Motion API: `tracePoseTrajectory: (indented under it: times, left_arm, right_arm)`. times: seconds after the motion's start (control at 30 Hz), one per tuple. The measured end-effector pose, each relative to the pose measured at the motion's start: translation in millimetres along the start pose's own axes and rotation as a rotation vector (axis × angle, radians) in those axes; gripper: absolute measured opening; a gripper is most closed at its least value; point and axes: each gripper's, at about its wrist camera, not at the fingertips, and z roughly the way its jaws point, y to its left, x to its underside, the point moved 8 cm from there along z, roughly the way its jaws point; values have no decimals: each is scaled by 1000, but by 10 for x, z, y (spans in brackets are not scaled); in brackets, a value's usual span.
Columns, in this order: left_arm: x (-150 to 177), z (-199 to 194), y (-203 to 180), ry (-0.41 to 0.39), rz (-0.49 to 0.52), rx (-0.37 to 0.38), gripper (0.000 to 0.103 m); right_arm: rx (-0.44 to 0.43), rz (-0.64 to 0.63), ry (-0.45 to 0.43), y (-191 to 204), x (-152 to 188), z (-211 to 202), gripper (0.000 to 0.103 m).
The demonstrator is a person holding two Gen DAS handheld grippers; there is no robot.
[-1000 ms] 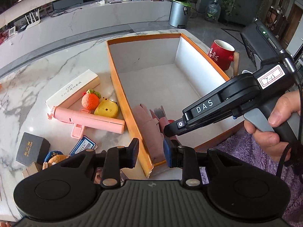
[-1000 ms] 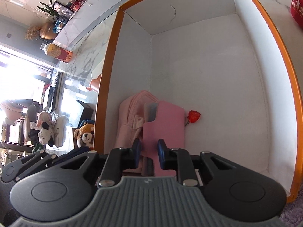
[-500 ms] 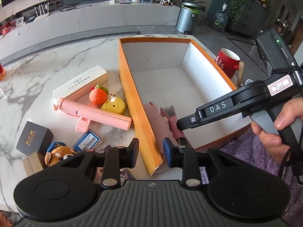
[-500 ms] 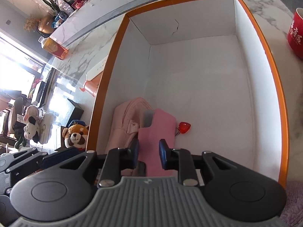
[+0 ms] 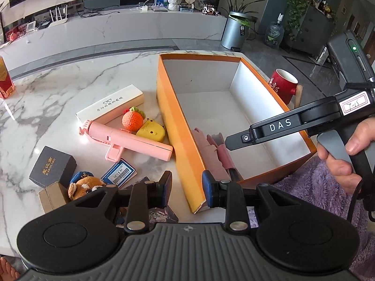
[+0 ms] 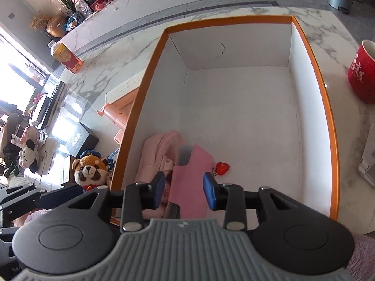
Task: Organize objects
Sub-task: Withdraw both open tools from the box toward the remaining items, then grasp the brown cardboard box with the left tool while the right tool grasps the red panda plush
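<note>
An orange box (image 5: 178, 126) with a white inside stands on the marble table; it also shows in the right wrist view (image 6: 328, 107). In its near left corner lie a pink cloth pouch (image 6: 154, 154) and a pink card case (image 6: 192, 178) with a red heart charm (image 6: 222, 168). My right gripper (image 6: 184, 193) is open above the pink case, apart from it. My left gripper (image 5: 186, 185) is open and empty over the box's near left corner.
Left of the box lie a pink folding fan (image 5: 126, 140), a crochet orange (image 5: 132, 121), a yellow case (image 5: 151, 130), a white glasses box (image 5: 110, 105), a black box (image 5: 52, 166), a bear plush (image 6: 90, 168) and a tag (image 5: 118, 172). A red mug (image 5: 282, 84) stands to the right.
My right gripper has opened, let go of the pink case and pulled back and up. The left gripper has risen and drawn back a little.
</note>
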Motion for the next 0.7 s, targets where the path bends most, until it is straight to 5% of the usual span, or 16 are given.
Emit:
tracePoseTrajectory:
  times: [0.23, 0.4, 0.53, 0.7]
  left_arm:
    - [26, -71, 187, -11, -19, -14, 33]
    - [73, -131, 463, -13, -60, -44, 34]
    - [145, -210, 871, -33, -152, -98, 54]
    - [298, -177, 1298, -8, -239, -162, 64]
  right_arm:
    - [0, -228, -101, 549, -132, -165, 52]
    - [-33, -379, -88, 992, -175, -48, 52]
    - [-35, -460, -51, 1232, -193, 152, 50]
    - [-27, -521, 29, 1419, -131, 475, 47]
